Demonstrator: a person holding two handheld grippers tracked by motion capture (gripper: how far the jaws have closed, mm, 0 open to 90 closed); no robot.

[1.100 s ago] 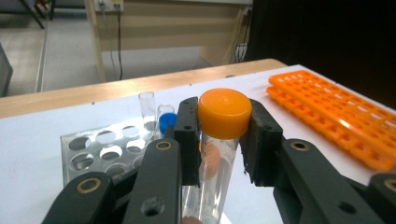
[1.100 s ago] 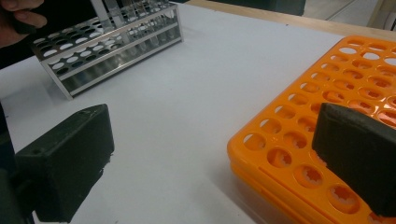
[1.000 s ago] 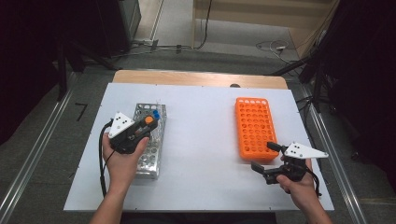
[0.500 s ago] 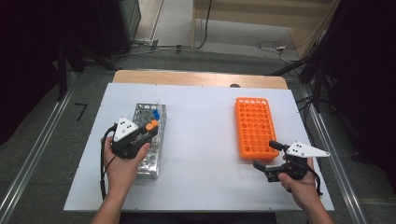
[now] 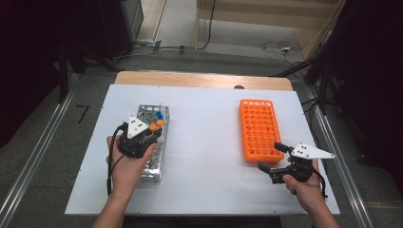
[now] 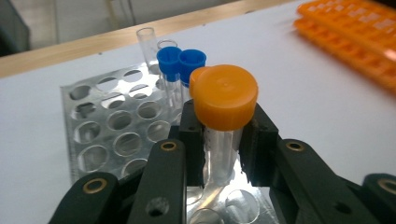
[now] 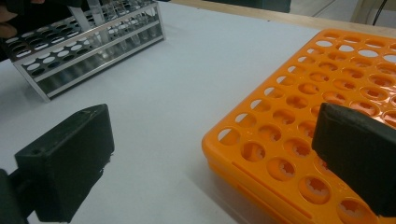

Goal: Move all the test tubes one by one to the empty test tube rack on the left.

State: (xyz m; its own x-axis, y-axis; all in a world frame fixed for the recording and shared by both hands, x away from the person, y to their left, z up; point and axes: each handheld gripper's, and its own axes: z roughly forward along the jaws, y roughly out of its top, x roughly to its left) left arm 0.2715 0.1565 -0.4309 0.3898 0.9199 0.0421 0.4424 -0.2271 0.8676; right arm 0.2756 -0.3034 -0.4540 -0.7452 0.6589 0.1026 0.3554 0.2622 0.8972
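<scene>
1. Over the metal rack (image 5: 151, 142), my left hand-held gripper (image 6: 223, 140) is clamping the orange-capped tube (image 6: 224, 112), jaws just closing on it.
2. Beside the orange rack (image 5: 259, 128), my right hand-held gripper (image 5: 275, 156) is hanging released, holding nothing.

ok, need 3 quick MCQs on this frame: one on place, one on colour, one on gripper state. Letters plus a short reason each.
1. Where does the orange rack lie on the table?
A) at the person's left
B) at the person's right
C) stacked on the metal rack

2. What colour is the cap of the tube between the left gripper's jaws?
A) blue
B) white
C) orange

3. How does the right gripper stand?
A) open, nothing between its jaws
B) shut on a tube
C) shut on the orange rack

Answers:
1 B, it lies by the right gripper in the high view, apart from the metal rack.
2 C, the left gripper view shows an orange cap above the pads.
3 A, its jaws stand wide apart over bare table and rack edge.
</scene>
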